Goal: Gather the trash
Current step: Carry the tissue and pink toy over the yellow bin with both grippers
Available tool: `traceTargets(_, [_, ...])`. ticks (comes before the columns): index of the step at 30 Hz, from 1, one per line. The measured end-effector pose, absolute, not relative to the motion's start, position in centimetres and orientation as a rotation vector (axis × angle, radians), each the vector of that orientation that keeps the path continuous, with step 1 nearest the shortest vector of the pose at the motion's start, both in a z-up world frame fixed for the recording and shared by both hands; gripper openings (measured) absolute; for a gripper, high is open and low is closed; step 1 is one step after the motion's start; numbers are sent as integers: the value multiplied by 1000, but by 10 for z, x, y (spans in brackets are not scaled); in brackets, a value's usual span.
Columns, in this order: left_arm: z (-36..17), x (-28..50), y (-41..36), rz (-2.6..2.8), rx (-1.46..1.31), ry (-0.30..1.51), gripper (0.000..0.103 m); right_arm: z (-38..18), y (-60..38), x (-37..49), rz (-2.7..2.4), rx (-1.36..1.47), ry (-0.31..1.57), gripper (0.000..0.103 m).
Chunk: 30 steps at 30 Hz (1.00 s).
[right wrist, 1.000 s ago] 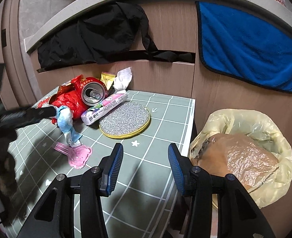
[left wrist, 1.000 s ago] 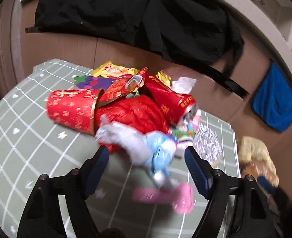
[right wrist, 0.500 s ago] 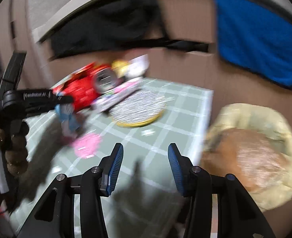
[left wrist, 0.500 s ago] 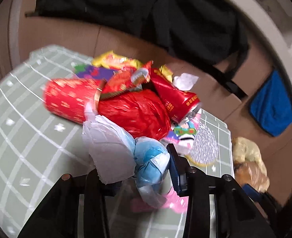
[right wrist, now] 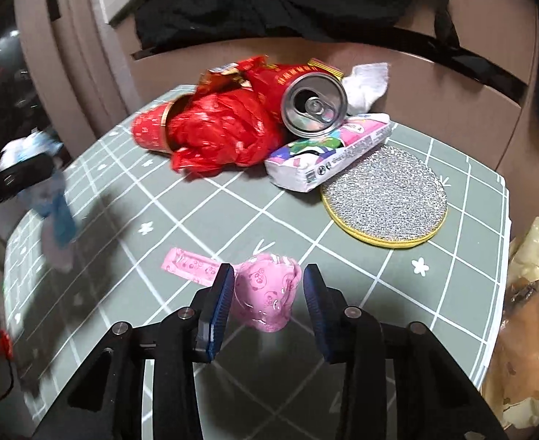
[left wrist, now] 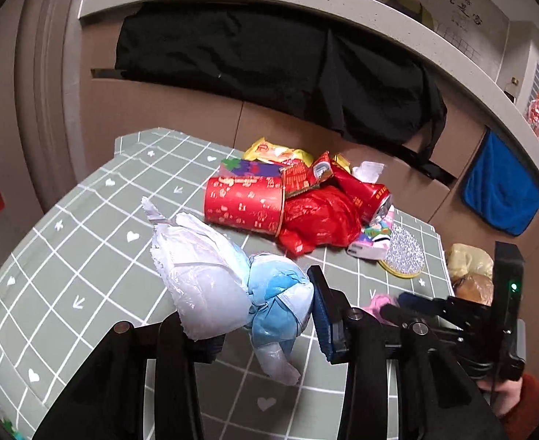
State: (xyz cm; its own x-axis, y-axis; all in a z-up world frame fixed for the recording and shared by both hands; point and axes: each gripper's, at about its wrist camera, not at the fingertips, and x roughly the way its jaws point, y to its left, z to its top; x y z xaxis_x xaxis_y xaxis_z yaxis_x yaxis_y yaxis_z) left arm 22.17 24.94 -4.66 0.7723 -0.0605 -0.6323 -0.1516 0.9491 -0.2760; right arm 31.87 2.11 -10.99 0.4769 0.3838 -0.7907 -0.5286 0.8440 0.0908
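1. Left wrist view: the left claw is clamped on a crumpled white and blue bag, held above the green checked bench.
2. Far of it on the bench lies the trash pile: a red tube on its side, a red bag against its open end, a red can to the right, and yellow and purple wrappers at the far side.
3. A white tissue sits at the far right of the pile; a silver pad lies right of it.
4. Right wrist view: the right claw points down at a pink wrapper lying on the bench; its jaws are closing with the wrapper between them. The left pad touches the wrapper, the right pad stands just clear.
5. Far of the wrapper lie a white and pink pack, partly on the silver pad, and the can, its opened top facing the camera.
6. Off the right edge of the bench stands a bin lined with a yellowish bag, with brown crumpled stuff inside.
7. A black cloth hangs over the cabinets behind; a blue towel hangs to the right.
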Motion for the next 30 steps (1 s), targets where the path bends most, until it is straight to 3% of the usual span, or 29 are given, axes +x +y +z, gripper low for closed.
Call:
traceTargets(4, [-52, 223, 249, 41, -345, 700, 41, -109, 27, 316, 553, -200, 929, 27])
traceTargets(14, [-38, 230, 215, 5, -313, 683, 41, -71, -1, 295, 559, -170, 812, 26])
traceTargets(17, [-35, 227, 209, -2, -318, 673, 41, -83, -4, 299, 580, -180, 872, 26])
traceTargets(30, [-51, 227, 201, -18, -329, 739, 41, -115, -6, 286, 576, -196, 920, 38])
